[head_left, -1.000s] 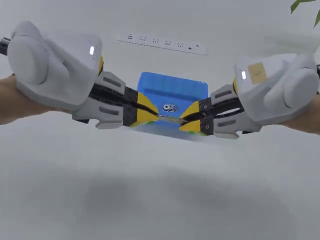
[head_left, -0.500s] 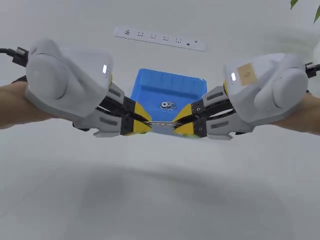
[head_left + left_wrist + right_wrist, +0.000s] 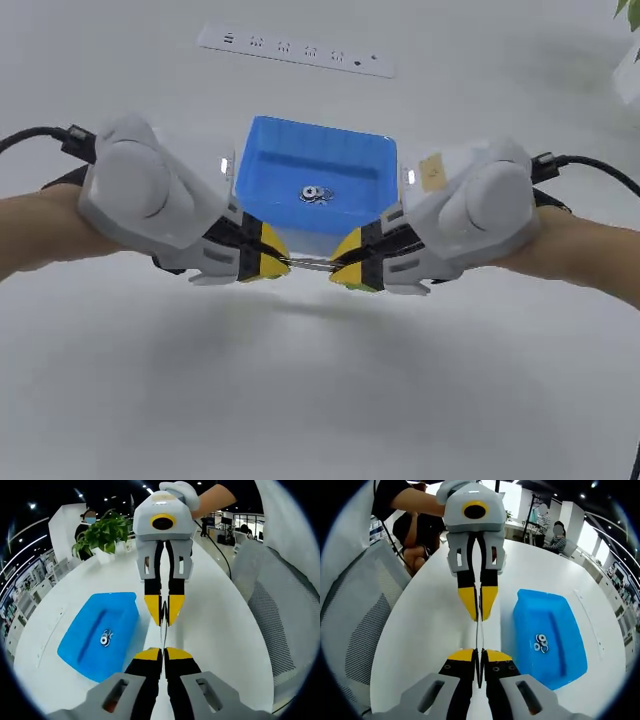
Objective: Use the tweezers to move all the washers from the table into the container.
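While the two grippers face each other tip to tip, they both hold the same thin metal tweezers (image 3: 308, 265). The left gripper (image 3: 268, 262) has its yellow jaws pressed tight on one end of the tweezers. The right gripper (image 3: 345, 268) has its yellow jaws pressed tight on the other end. The tweezers run flat and straight between them, like a little bridge. In the left gripper view, the tweezers look like one thin line going from its own jaws up to the jaws of the other gripper. The right gripper view shows the same thing from the other side.

A hand holds each gripper, and a black cable (image 3: 590, 170) comes off the back of each one.

Just behind the tweezers, on the far side from the person, sits the blue container (image 3: 315, 130). It is a box with an open top. The washers (image 3: 316, 194) lie in a small bunch near the middle of its floor. They are shiny and silver.

The container rests on a white table (image 3: 320, 400). Farther back on the table lies a long white power strip (image 3: 295, 50). A green plant (image 3: 102, 532) stands near the far edge of the table in the left gripper view. A grey mesh chair (image 3: 355, 610) is beside the table.
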The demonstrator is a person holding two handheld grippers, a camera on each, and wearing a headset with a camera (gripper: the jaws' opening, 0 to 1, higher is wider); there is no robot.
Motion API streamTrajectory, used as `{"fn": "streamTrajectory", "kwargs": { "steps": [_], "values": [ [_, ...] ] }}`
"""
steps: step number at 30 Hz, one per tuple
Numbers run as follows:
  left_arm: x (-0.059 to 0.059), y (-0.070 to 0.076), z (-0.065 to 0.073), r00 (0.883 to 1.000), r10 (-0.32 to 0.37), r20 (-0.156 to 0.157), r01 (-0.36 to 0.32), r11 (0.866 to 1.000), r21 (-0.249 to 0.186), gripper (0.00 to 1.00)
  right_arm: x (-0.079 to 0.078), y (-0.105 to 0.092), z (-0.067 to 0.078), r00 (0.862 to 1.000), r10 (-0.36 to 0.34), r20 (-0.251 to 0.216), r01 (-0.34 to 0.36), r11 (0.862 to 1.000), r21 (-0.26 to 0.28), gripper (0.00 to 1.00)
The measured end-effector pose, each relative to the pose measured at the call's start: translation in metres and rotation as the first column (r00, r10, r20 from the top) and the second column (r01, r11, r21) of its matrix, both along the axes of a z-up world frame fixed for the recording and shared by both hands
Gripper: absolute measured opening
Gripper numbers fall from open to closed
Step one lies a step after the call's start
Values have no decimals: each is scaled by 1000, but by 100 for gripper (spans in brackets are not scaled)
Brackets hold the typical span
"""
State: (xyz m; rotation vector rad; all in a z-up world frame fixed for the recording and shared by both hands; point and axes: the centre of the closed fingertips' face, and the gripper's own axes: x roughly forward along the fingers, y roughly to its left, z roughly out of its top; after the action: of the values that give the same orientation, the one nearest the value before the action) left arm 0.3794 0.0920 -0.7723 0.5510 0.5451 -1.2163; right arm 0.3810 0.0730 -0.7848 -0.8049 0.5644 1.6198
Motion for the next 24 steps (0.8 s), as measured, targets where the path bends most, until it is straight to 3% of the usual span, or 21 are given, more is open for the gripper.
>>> {"fn": "streamTrajectory", "kwargs": {
  "steps": [6, 11, 15, 17, 19, 24],
  "values": [
    [-1, 2, -19, 999, 31, -43, -29, 999, 34, 6, 2, 1, -18, 1000, -7, -11, 6, 999, -47, 9],
    [-3, 4, -29, 998, 23, -53, -20, 998, 63, 7, 0, 0, -23, 1000, -3, -4, 3, 998, -63, 9],
    [1, 5, -28, 997, 44, -62, -41, 998, 57, 8, 2, -1, -24, 1000, -23, -10, 22, 999, -50, 10],
    [1, 5, -28, 995, 56, -81, -53, 997, 49, 8, 1, -1, -23, 998, -42, -43, 40, 998, -51, 12],
    [0, 4, -29, 992, 73, -107, -69, 997, 38, 10, 2, -1, -23, 998, -42, -38, 39, 998, -58, 12],
    [-3, 3, -29, 992, 69, -107, -65, 997, 47, 14, 1, 0, -23, 999, -27, -19, 25, 996, -84, 12]
  ]
}}
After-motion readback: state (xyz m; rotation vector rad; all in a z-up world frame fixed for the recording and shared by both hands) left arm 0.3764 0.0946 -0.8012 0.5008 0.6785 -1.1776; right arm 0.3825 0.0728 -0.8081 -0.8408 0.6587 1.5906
